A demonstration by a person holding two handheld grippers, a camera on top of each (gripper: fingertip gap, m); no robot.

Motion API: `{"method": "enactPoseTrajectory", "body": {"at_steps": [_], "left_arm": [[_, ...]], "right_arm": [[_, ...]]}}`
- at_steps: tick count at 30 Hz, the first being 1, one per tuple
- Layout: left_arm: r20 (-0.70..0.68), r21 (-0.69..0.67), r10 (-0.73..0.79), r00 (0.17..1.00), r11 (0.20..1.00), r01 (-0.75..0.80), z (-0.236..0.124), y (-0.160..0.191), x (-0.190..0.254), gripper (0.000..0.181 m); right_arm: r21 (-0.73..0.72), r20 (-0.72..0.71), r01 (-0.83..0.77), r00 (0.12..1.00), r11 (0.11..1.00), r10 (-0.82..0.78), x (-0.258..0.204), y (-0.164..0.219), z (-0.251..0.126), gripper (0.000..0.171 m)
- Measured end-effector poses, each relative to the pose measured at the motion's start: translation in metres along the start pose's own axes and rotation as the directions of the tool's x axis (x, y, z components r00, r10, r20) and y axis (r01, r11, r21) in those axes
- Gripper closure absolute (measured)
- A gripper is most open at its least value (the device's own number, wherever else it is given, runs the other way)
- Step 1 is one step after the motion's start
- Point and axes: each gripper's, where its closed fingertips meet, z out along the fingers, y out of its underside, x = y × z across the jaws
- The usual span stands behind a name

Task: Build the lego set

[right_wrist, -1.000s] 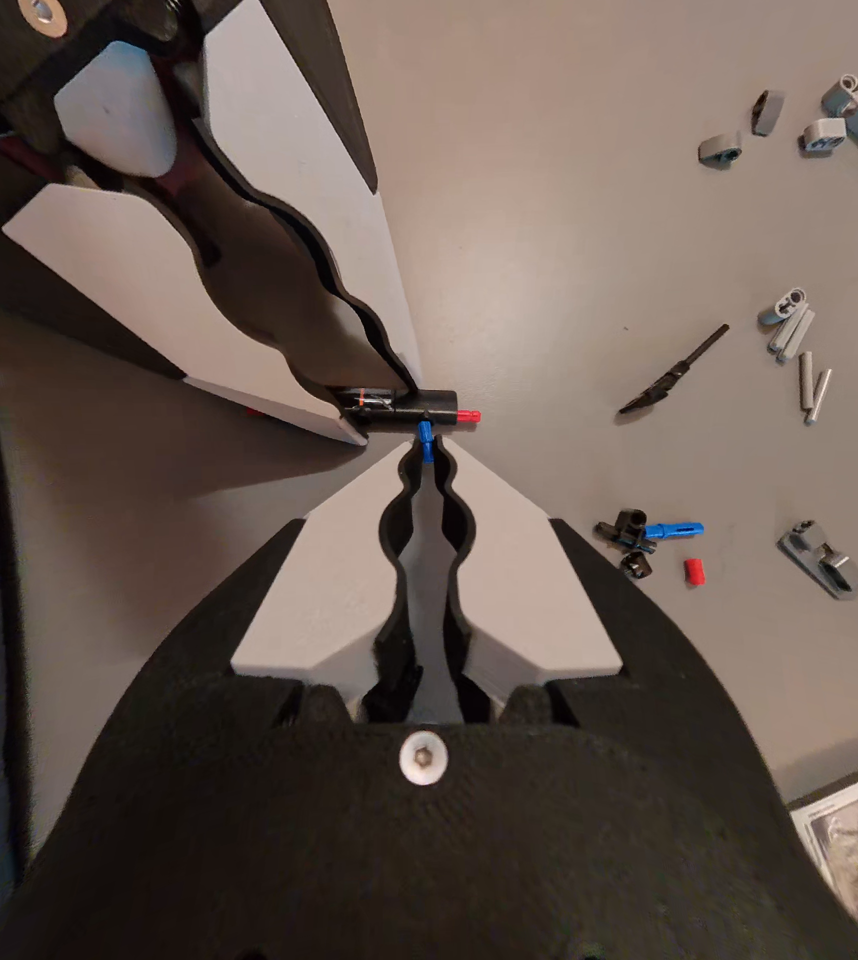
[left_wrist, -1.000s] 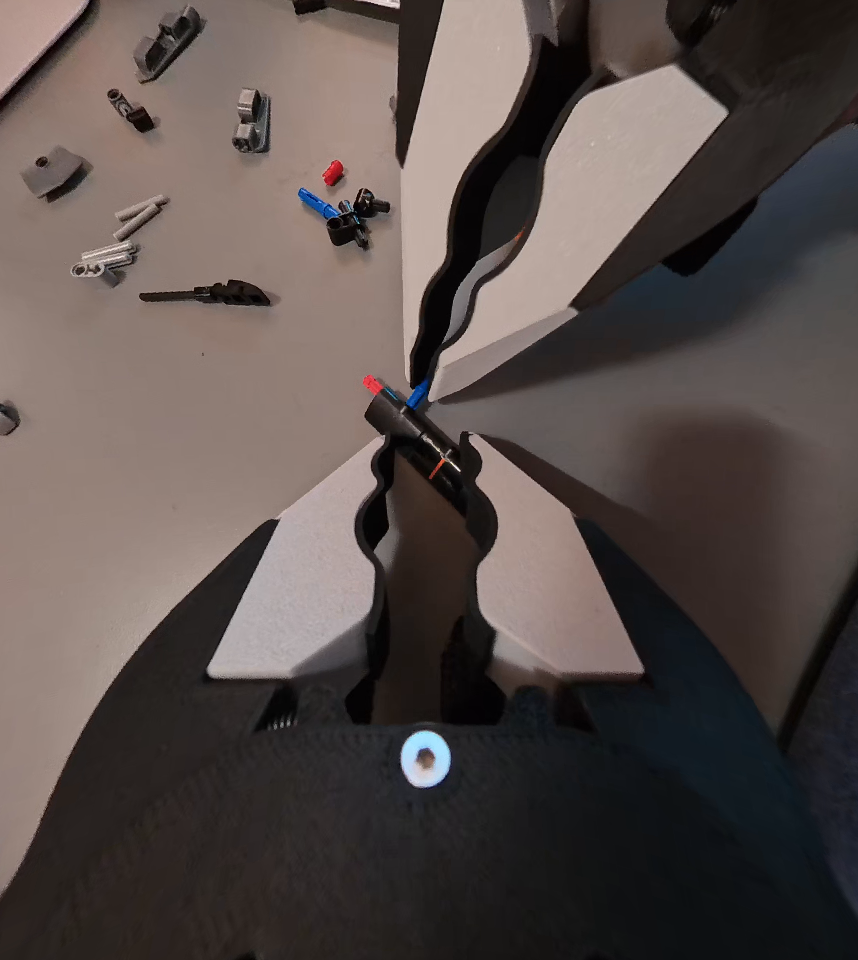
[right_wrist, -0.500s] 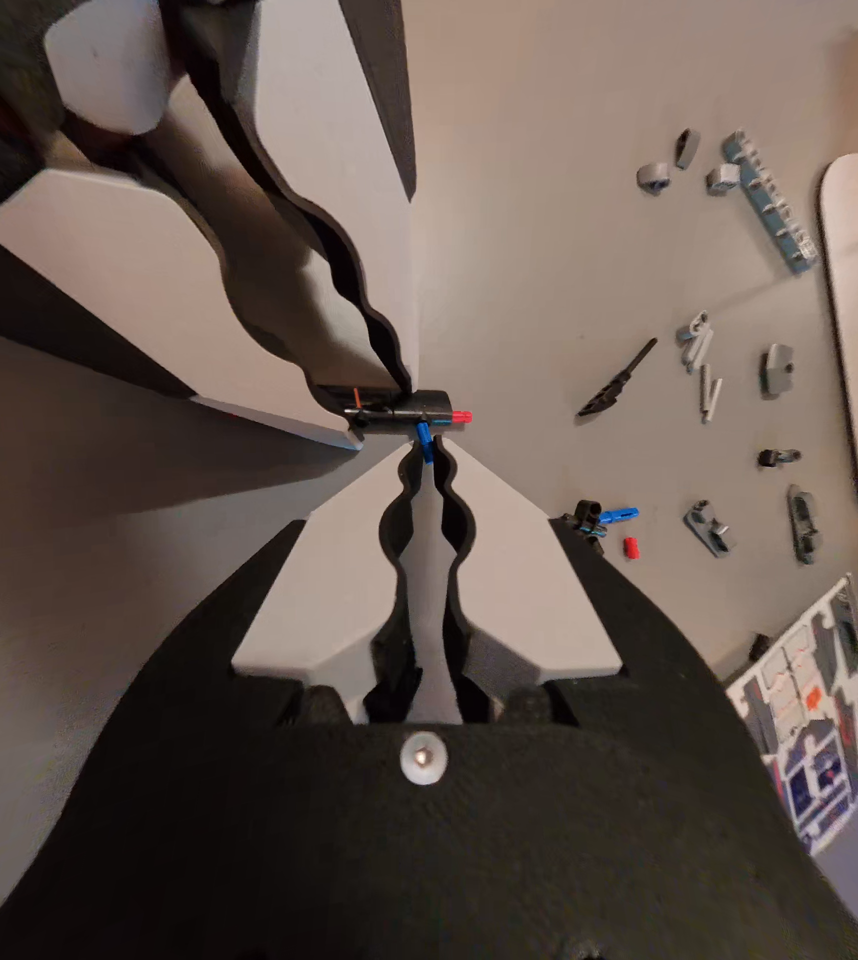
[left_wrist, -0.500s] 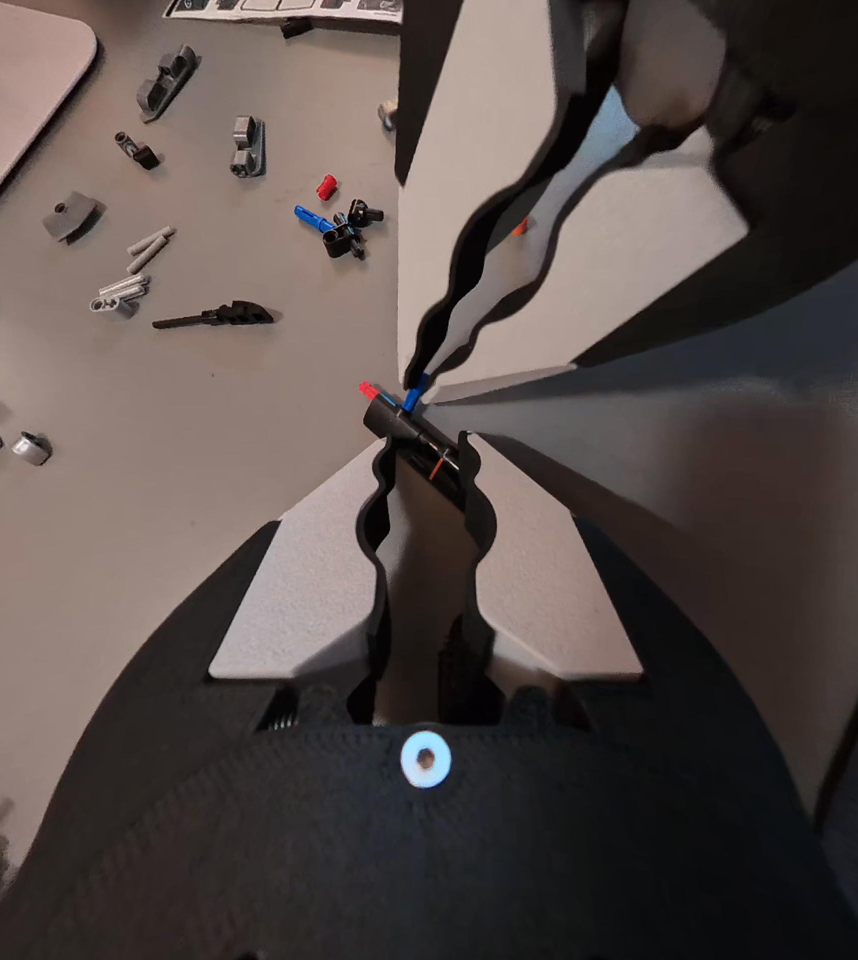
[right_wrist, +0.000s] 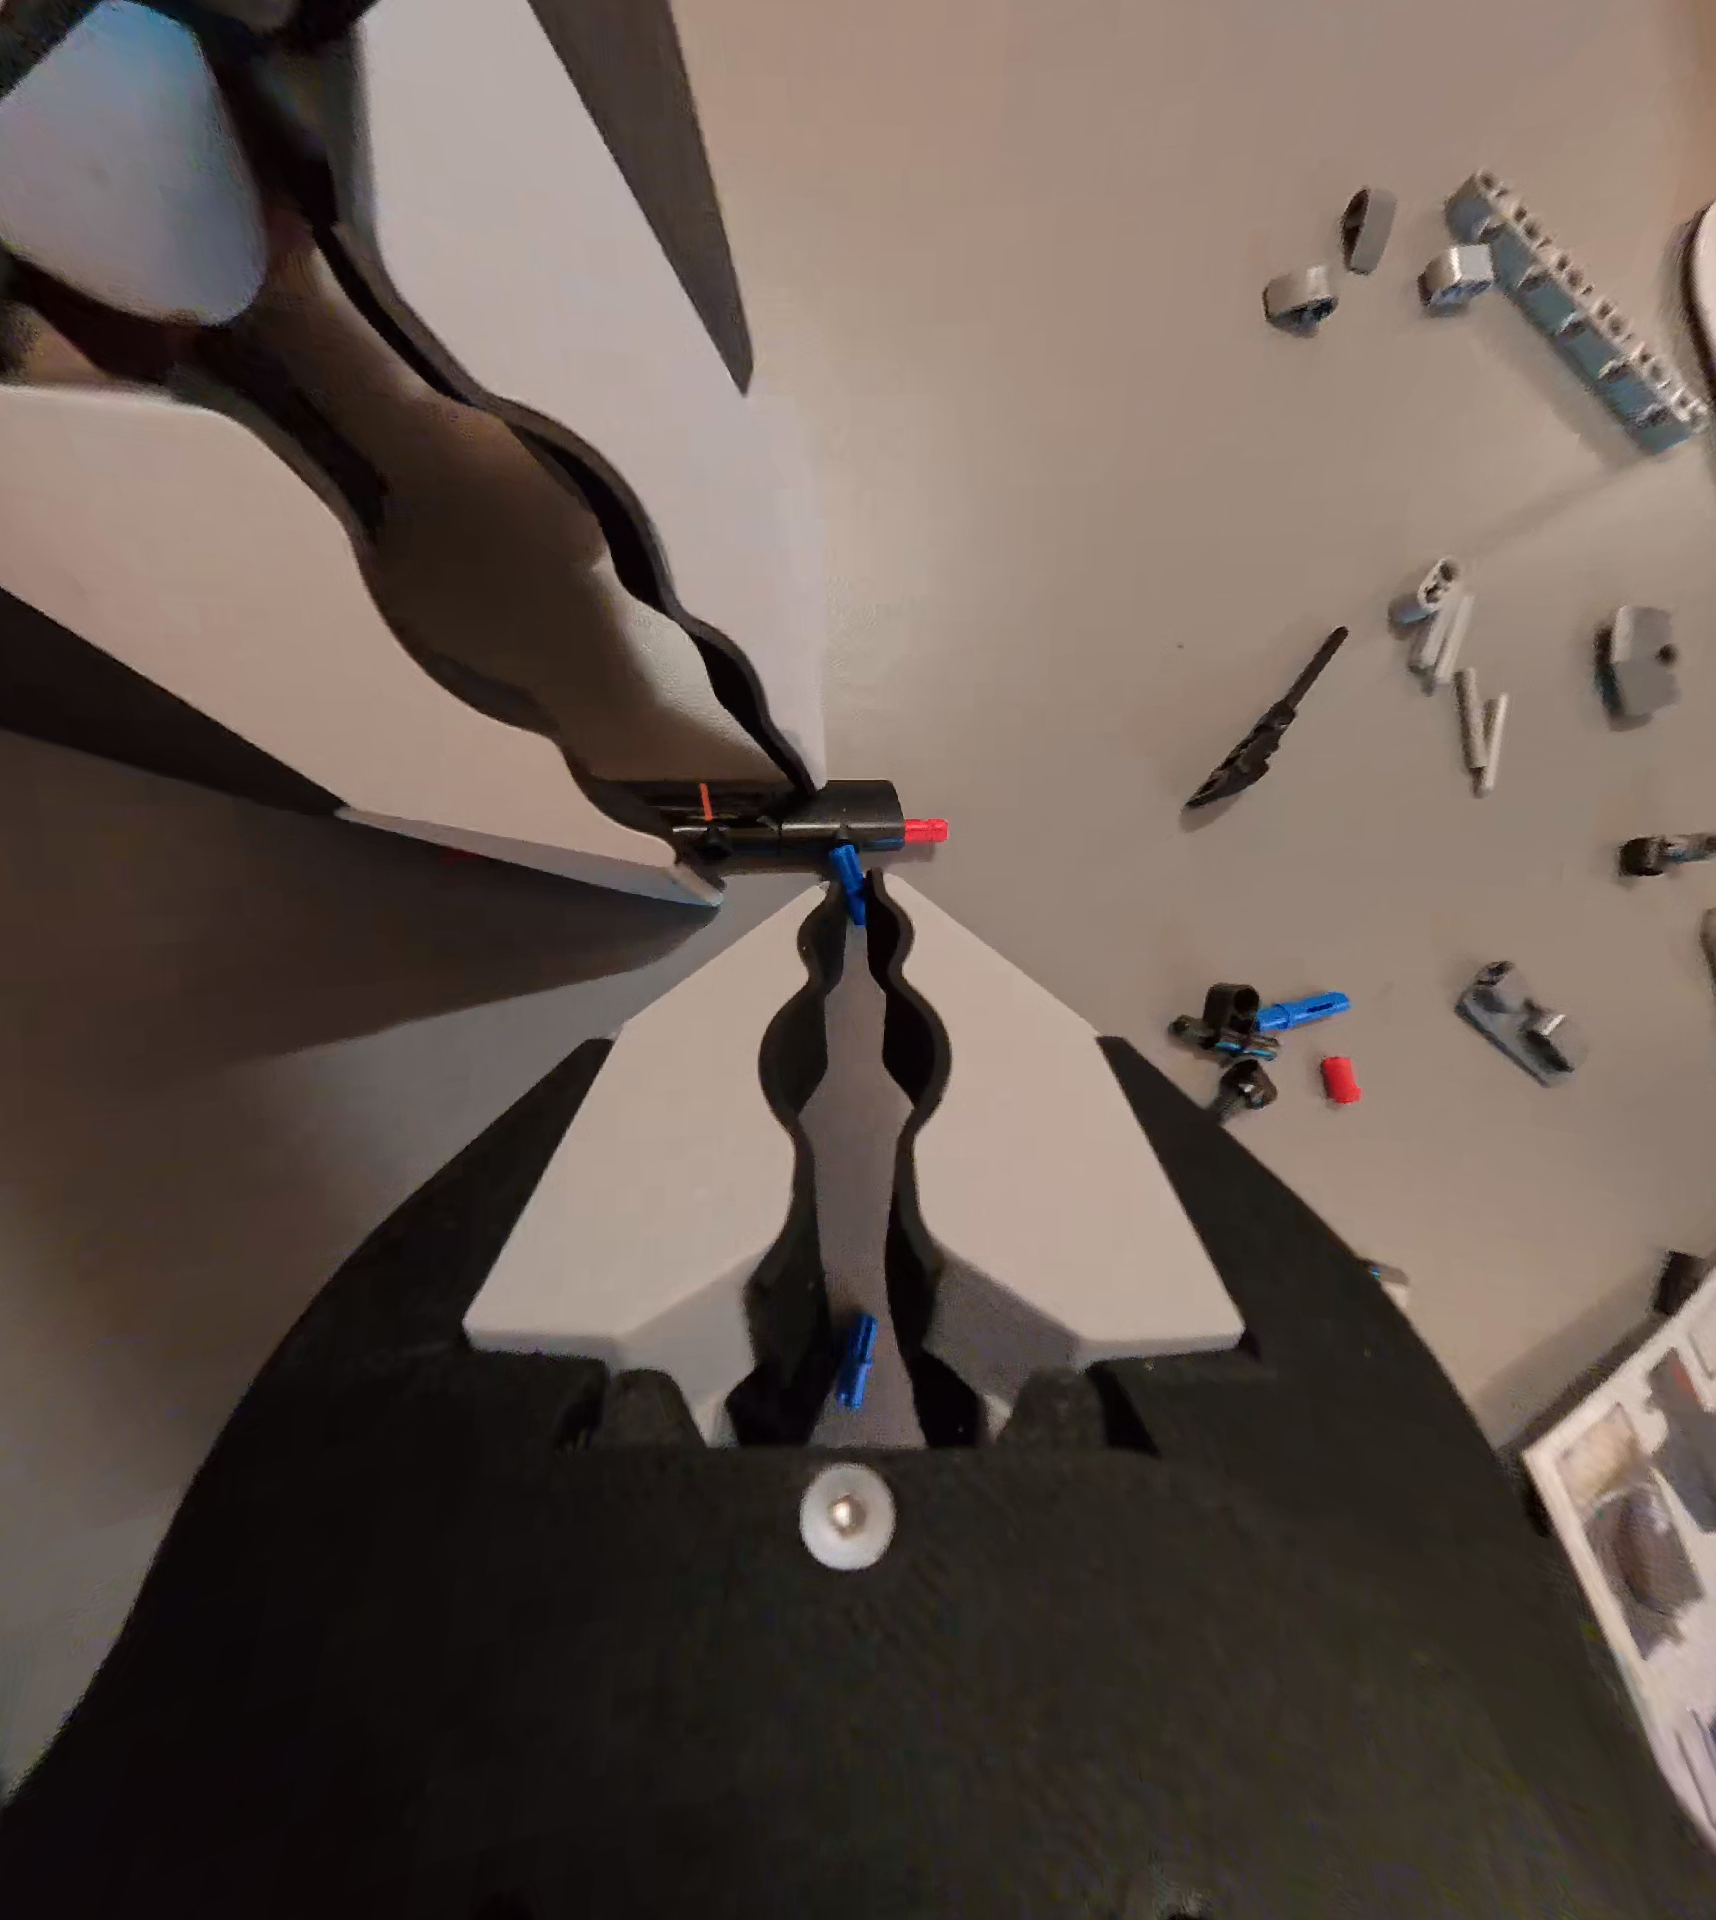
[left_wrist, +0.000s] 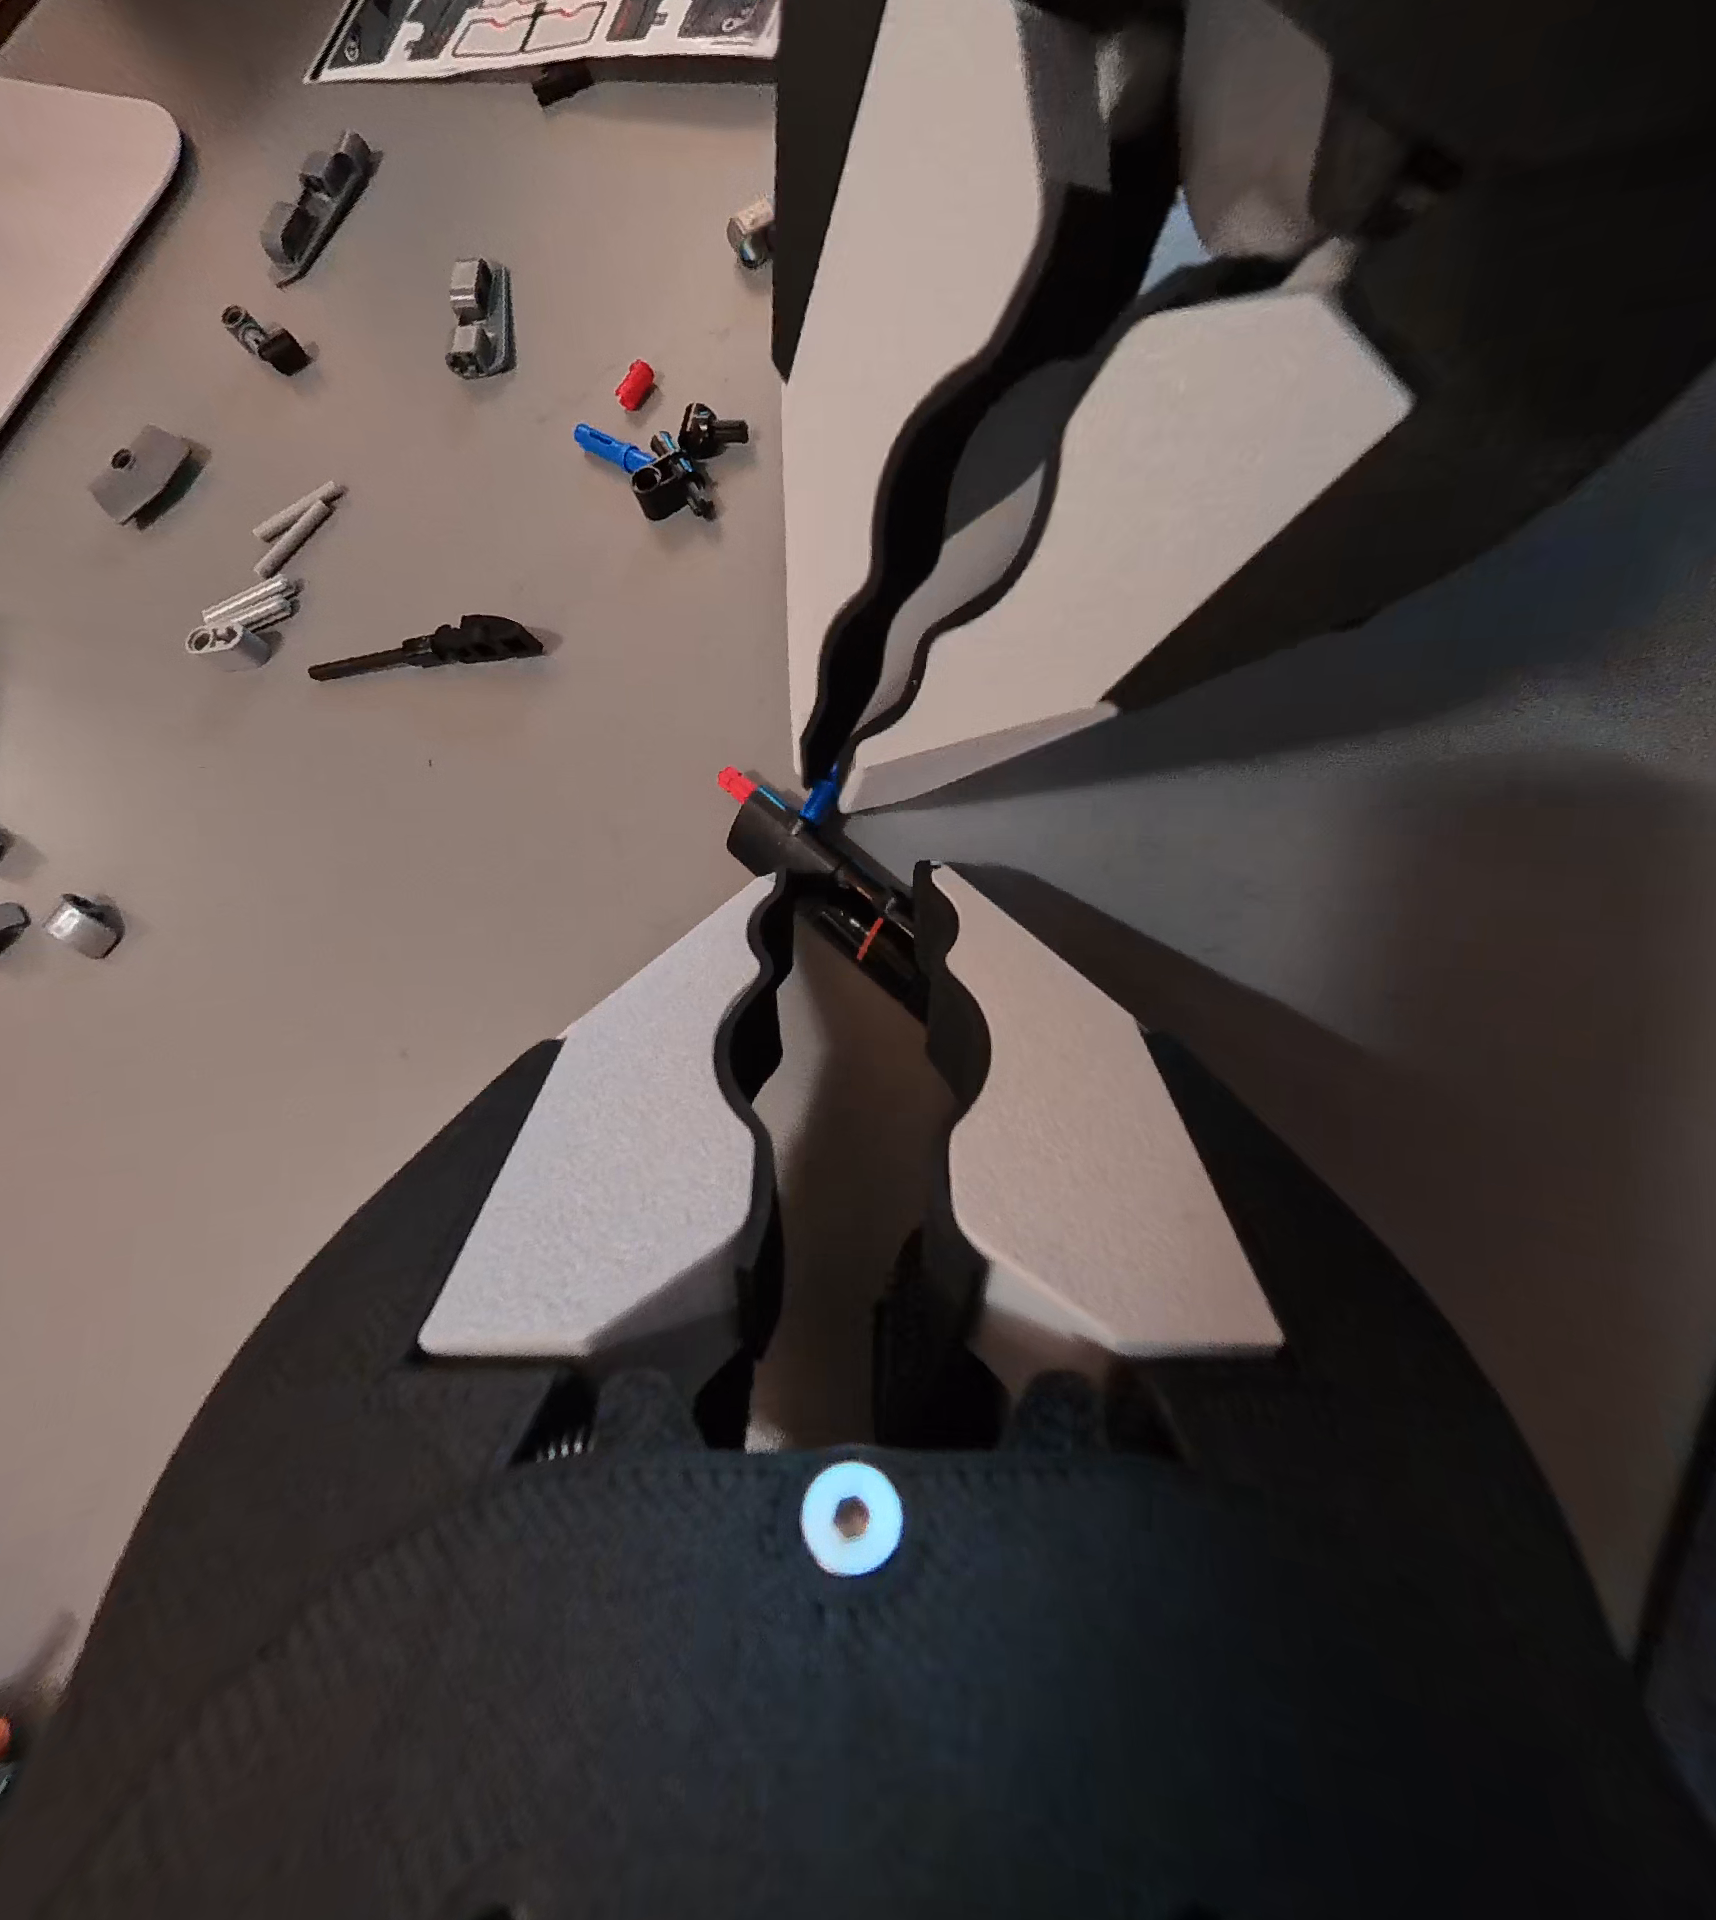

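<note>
The left gripper is clenched on a black cylindrical lego subassembly, which juts from its fingertips toward 11 o'clock in the left wrist view, a red pin tip at its free end. The right gripper is clenched on a blue pin, gripped at the very tips and pointing toward 12 o'clock in its own view. There the black subassembly lies crosswise, long axis running 9 to 3 o'clock, red tip at 3. The 2 axes meet at about a right angle, and the pin's front end touches the cylinder's side, seemingly at a side hole. Judging from this, seating the pin needs a straight push along its own axis toward 12 o'clock. Loose parts lie on the grey table around 3 o'clock, well apart.
</note>
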Motion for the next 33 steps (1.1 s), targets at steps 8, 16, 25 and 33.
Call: {"method": "enactPoseTrajectory", "body": {"at_steps": [8,16,25,33], "left_arm": [[0.007,0.030,0.010,1.000,1.000,-0.010,-0.004,-0.003,-0.002,0.150],[0.105,0.166,0.310,0.945,0.931,-0.324,-0.023,-0.037,0.002,0.158],[0.160,0.185,0.432,0.887,0.870,-0.457,-0.030,-0.045,0.012,0.176],[0.162,0.257,0.336,0.928,0.893,-0.369,-0.039,-0.054,0.006,0.179]], "right_arm": [[0.041,0.108,-0.094,0.990,0.995,0.089,-0.001,0.002,-0.010,0.170],[0.116,0.496,-0.330,0.837,0.937,0.233,-0.016,-0.021,-0.048,0.170],[0.075,0.606,-0.412,0.742,0.908,0.286,-0.019,-0.023,-0.058,0.170],[0.136,0.673,-0.569,0.654,0.811,0.345,-0.011,-0.035,-0.069,0.170]]}}
